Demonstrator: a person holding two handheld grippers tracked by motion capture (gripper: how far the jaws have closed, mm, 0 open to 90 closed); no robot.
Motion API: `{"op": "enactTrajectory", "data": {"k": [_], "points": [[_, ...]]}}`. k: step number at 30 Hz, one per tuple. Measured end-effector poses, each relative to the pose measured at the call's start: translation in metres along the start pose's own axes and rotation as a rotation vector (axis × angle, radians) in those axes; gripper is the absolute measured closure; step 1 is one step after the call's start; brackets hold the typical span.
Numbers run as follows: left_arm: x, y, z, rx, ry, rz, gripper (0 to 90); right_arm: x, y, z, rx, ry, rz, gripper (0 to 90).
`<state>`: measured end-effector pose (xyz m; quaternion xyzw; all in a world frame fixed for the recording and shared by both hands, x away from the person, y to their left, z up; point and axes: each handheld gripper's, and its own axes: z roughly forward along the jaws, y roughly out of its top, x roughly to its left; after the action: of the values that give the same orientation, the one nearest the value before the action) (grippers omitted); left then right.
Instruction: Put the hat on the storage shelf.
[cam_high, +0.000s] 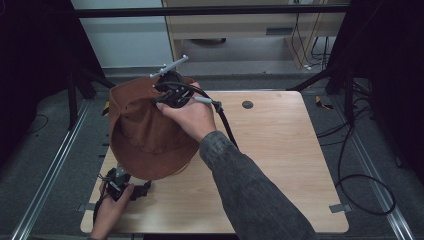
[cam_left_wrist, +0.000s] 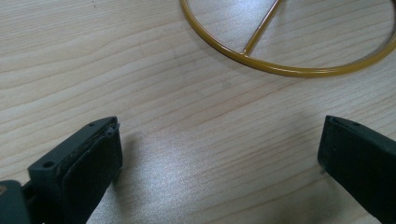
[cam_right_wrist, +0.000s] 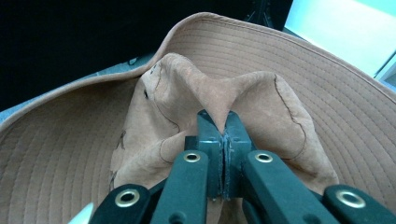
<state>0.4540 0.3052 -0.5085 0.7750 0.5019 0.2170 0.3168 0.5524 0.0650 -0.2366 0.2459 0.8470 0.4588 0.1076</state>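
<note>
Light wood makes up the table (cam_high: 280, 165), which sits in a dim room with dark floor and cables around it.

A big brown hat (cam_high: 145, 132) with a wide brim is held up over the far left part of the table. The right gripper (cam_high: 167, 92) has it. In the right gripper view, the two black jaws are pressed tight together on a fold of the soft brown hat (cam_right_wrist: 187, 88) top, and the fabric bunches up into a little peak just past the right gripper (cam_right_wrist: 218, 126) tips. The round brim curves all the way around behind that pinch. The person's right hand (cam_high: 187, 117) wraps around the tool, with a grey sleeve (cam_high: 245, 185) reaching back to the near edge.

The left gripper (cam_high: 117, 180) sits low near the front left corner, just under the near edge of the hat, held by the left hand (cam_high: 107, 210). Its jaws are spread wide with nothing between them but bare wood. Just ahead of the left gripper (cam_left_wrist: 219, 154), a yellow wire ring (cam_left_wrist: 280, 70) with a thin bar across it lies flat on the table.
</note>
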Motion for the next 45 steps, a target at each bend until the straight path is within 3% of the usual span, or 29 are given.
{"op": "enactTrajectory", "data": {"k": [13, 30, 45], "points": [[0.0, 0.0, 0.0, 0.0, -0.001, -0.002, 0.0, 0.001, -0.001, 0.003, 0.003, 0.013, 0.009, 81.8], [0.0, 0.0, 0.0, 0.0, -0.001, -0.001, 0.0, 0.001, -0.004, -0.007, 0.005, 0.006, 0.016, 57.2], [0.0, 0.0, 0.0, -0.001, 0.0, -0.001, 0.0, 0.003, -0.01, -0.026, -0.006, 0.022, 0.013, 51.5]]}}
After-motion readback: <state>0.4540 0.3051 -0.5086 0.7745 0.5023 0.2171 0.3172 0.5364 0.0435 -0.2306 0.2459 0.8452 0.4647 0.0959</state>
